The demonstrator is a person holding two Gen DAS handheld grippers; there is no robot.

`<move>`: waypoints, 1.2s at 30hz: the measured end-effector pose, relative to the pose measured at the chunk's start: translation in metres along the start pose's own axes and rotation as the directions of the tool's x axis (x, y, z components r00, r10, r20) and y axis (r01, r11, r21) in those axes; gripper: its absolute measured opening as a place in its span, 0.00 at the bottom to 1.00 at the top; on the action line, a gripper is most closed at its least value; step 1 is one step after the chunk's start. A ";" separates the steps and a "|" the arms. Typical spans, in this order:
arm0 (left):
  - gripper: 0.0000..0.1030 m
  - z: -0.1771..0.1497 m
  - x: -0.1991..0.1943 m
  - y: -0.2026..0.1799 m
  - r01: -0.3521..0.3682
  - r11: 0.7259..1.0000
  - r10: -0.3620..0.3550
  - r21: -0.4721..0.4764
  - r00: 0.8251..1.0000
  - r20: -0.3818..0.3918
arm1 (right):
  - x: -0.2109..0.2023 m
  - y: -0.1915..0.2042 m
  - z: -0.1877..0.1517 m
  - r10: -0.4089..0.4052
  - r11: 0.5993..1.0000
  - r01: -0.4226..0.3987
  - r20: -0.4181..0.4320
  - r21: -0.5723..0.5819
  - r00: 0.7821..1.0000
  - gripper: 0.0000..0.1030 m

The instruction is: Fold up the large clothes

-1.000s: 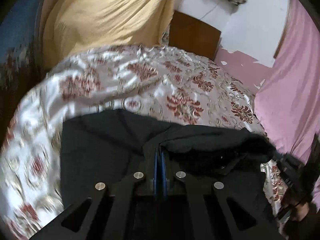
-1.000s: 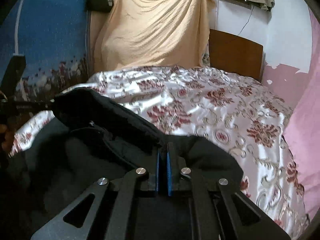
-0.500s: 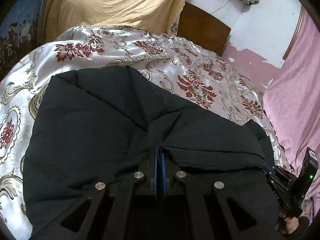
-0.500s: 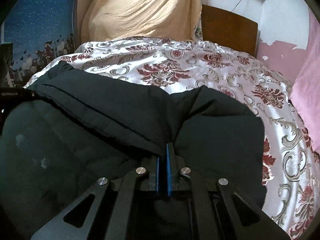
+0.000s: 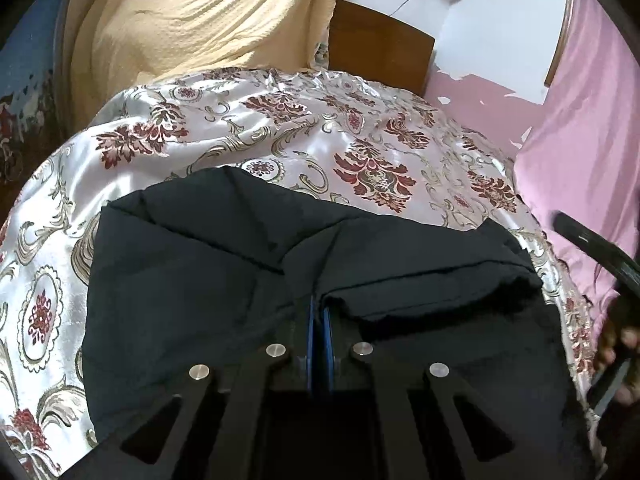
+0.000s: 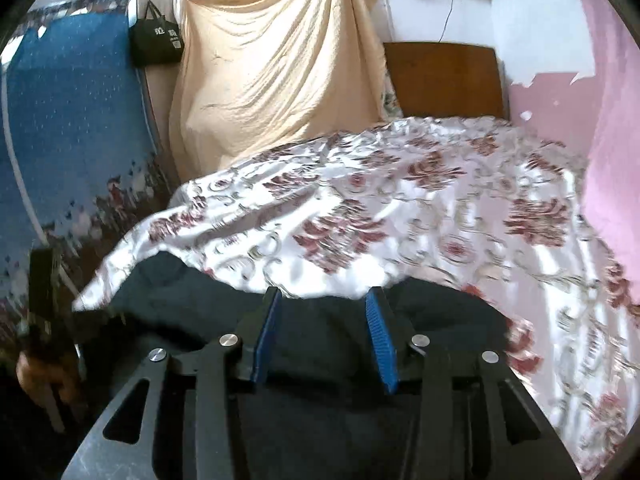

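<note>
Left wrist view: your left gripper (image 5: 319, 320) has its two blue pads pressed together on a fold of the one black garment (image 5: 192, 280), which spreads ahead of and to both sides of the fingers over the floral bedspread (image 5: 360, 152).

Right wrist view: your right gripper (image 6: 325, 330) has both pads spread apart, holding nothing; the garment (image 6: 324, 344) lies between and beneath them.

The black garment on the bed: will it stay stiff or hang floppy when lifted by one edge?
Probably floppy: the black garment lies in soft folds, bunching where the left hand-held gripper pinches it. It may slide easily on the shiny bedspread.
</note>
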State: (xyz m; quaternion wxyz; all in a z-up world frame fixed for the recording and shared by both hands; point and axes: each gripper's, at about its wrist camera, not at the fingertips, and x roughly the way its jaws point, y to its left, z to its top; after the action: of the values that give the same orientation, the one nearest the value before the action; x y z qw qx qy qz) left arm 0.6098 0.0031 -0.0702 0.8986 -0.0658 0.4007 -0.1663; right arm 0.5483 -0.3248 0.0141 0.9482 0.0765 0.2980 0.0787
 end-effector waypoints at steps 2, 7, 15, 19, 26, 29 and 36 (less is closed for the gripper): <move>0.08 0.001 -0.004 0.001 0.003 1.000 -0.003 -0.006 1.000 -0.024 | 0.027 0.012 0.008 0.044 0.999 -0.042 -0.062 0.021 0.997 0.38; 0.10 0.003 -0.033 0.008 0.025 1.000 -0.025 -0.001 0.998 -0.050 | 0.075 0.042 -0.019 0.087 0.996 -0.093 -0.222 -0.016 0.971 0.38; 0.51 0.043 -0.037 -0.030 0.071 0.997 -0.072 0.005 0.995 0.076 | 0.065 0.033 -0.045 0.121 0.993 -0.118 -0.194 0.026 0.974 0.38; 0.26 0.042 0.021 -0.047 -0.044 0.995 0.055 0.094 0.992 -0.115 | 0.058 0.022 -0.046 0.051 0.998 -0.059 -0.191 -0.036 0.980 0.36; 0.22 0.023 0.051 -0.035 -0.047 0.987 0.067 0.157 0.989 -0.130 | 0.078 0.004 -0.051 0.013 0.996 -0.034 -0.233 -0.088 0.972 0.19; 0.21 0.017 0.066 -0.032 -0.063 0.982 0.084 0.179 0.990 -0.113 | 0.099 0.001 -0.055 0.031 0.997 -0.047 -0.261 -0.056 0.965 0.18; 0.18 0.020 0.093 -0.018 -0.054 0.992 0.062 0.113 0.996 -0.071 | 0.123 -0.008 -0.063 0.067 0.997 -0.073 -0.224 -0.016 0.972 0.16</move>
State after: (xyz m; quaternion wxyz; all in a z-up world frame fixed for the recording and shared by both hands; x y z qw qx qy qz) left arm 0.6784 -0.0464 -0.1177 0.8898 0.0020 0.4257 -0.1645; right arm 0.6122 -0.3026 -0.1068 0.9061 0.0661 0.3990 0.1238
